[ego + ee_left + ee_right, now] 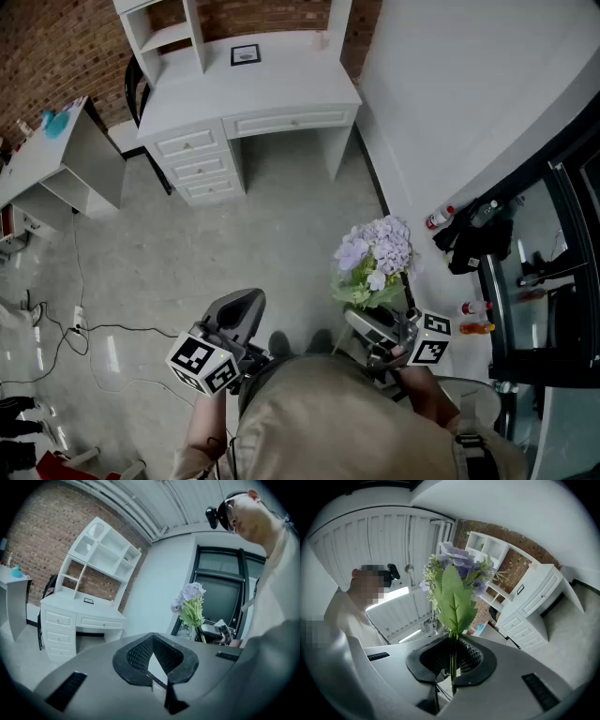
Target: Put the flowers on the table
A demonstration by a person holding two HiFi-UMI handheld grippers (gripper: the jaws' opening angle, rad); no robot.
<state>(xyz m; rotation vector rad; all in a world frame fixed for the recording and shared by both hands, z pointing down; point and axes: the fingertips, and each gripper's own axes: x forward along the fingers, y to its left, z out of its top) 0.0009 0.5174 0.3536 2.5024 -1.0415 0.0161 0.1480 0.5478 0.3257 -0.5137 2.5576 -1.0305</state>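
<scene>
My right tongs (451, 677) are clamped on the purple flower bunch (375, 258) by its upright stem, my left tongs (157, 679) closed empty, both well short of the white table (281, 89) ahead.

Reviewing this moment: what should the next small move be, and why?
Probably carry the right gripper forward toward the white desk. Its jaws are shut on the stems of the purple flowers, which stand upright, and the desk is across the floor from the person, too far to set them down from here.
</scene>
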